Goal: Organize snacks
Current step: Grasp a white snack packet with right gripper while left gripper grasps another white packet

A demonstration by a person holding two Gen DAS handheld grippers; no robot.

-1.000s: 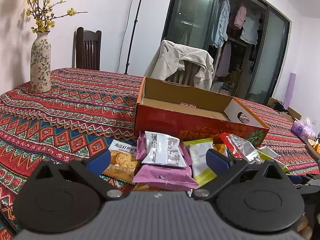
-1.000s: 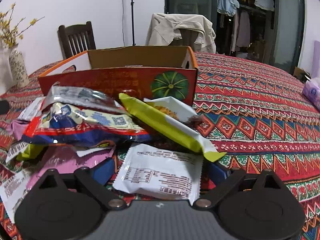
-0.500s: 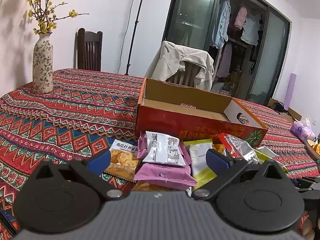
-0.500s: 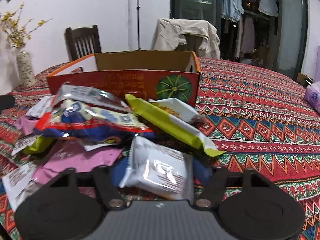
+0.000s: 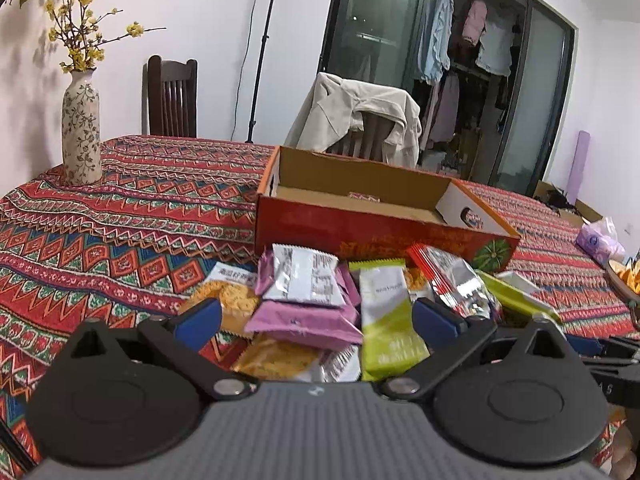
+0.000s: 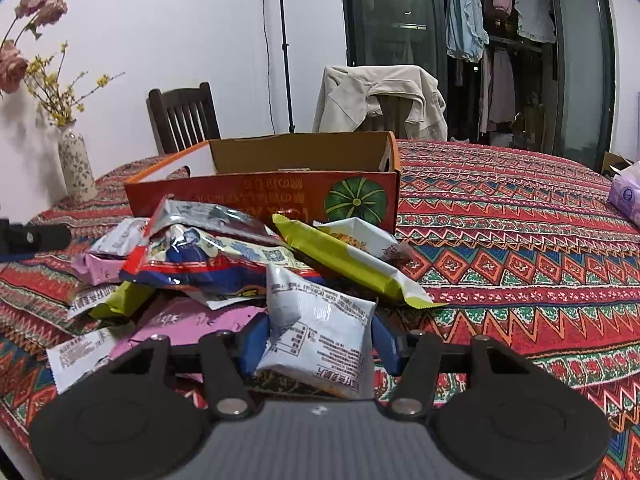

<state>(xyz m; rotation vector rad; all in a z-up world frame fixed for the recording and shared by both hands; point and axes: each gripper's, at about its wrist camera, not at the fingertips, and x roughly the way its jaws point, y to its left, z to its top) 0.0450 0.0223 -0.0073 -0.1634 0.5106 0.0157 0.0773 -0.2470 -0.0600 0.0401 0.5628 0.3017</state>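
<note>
A pile of snack packets (image 5: 312, 300) lies on the patterned tablecloth in front of an open orange cardboard box (image 5: 380, 236). My left gripper (image 5: 316, 316) hovers open over the near side of the pile, above a purple packet (image 5: 304, 320), and holds nothing. In the right wrist view the same box (image 6: 260, 196) stands behind the pile. My right gripper (image 6: 320, 340) is closing its jaws on a white snack packet (image 6: 316, 320), which stands crumpled between the blue pads, raised off the cloth. A long yellow-green packet (image 6: 352, 268) lies just beyond it.
A flowered vase (image 5: 80, 132) stands at the table's far left. Behind the table are a dark wooden chair (image 5: 172, 100) and a chair draped with a beige jacket (image 5: 360, 120). A purple tissue pack (image 6: 624, 196) and a bowl (image 5: 624, 280) sit at the right.
The right gripper's jaws went from wide apart around the flat white packet to pressed on it. The packet now stands up, lifted off the cloth. The left gripper barely moved.
</note>
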